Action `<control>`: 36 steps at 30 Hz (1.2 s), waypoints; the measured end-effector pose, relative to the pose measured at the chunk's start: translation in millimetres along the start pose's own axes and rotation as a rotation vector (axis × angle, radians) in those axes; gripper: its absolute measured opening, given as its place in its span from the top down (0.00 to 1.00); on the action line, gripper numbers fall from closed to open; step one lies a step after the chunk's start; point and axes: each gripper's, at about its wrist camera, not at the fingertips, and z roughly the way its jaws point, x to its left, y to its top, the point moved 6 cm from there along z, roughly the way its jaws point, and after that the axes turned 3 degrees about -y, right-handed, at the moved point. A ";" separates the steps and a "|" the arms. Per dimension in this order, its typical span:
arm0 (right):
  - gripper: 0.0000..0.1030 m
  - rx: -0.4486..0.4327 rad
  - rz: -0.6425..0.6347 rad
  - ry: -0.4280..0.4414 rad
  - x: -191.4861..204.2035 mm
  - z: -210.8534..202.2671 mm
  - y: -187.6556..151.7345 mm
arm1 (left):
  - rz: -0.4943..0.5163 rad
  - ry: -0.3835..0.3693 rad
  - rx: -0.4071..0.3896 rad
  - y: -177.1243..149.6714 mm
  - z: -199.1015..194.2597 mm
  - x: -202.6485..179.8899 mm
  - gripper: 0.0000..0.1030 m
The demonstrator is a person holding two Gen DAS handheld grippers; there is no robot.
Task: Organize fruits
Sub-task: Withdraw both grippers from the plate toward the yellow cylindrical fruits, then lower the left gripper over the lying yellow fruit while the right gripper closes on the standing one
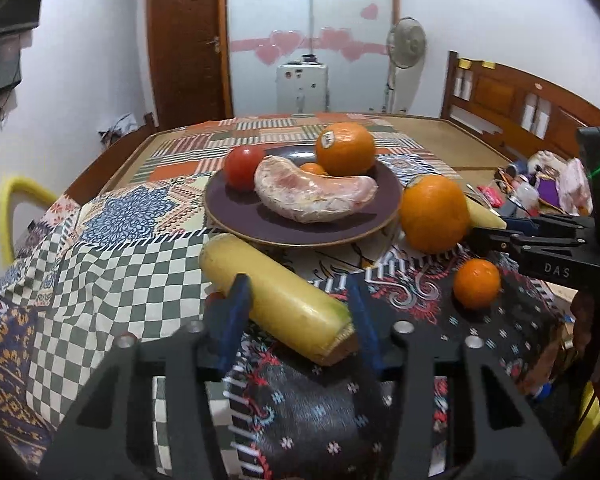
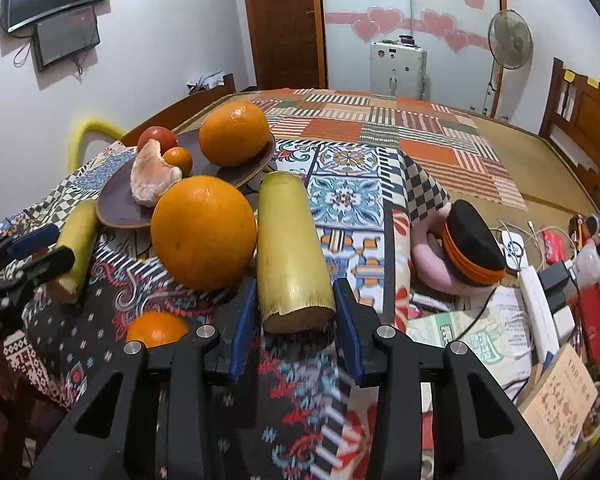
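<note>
A dark purple plate [image 1: 260,224] [image 2: 116,204] holds a large orange [image 1: 345,149] [image 2: 234,133], a tomato [image 1: 243,166] [image 2: 156,137], a tiny orange [image 1: 313,168] [image 2: 179,159] and a peeled pomelo segment [image 1: 312,195] [image 2: 153,178]. My left gripper [image 1: 296,300] [image 2: 40,248] is open, its fingers on either side of a yellow cut stalk piece [image 1: 276,292] [image 2: 76,246] on the cloth. My right gripper [image 2: 296,304] [image 1: 496,236] is open around the near end of a second yellow stalk piece [image 2: 290,248] [image 1: 484,214]. A big orange [image 1: 434,214] [image 2: 204,232] and a small orange [image 1: 476,282] [image 2: 156,328] lie off the plate.
A patchwork cloth [image 2: 352,196] covers the table. To the right lie a pink plush with a black cap [image 2: 464,248], a power strip [image 2: 536,312], cables, papers and a book [image 2: 560,400]. A yellow chair back [image 1: 20,196] stands at the left.
</note>
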 end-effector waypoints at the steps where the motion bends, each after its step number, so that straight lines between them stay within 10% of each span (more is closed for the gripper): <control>1: 0.66 0.000 0.001 -0.004 0.4 -3.4 -2.7 | -0.001 -0.004 0.004 -0.1 -0.8 -0.1 0.56; 12: 0.66 -0.010 -0.039 -0.049 8.0 -34.4 -31.7 | -0.182 -0.068 0.082 -6.5 4.6 10.6 0.39; 24: 0.64 -0.038 0.020 0.023 7.0 -25.7 -20.4 | -0.223 0.030 0.128 -3.3 30.3 0.2 0.30; 36: 0.66 -0.051 0.031 0.036 8.2 -34.6 -26.6 | -0.231 0.035 0.129 -14.8 21.9 9.0 0.48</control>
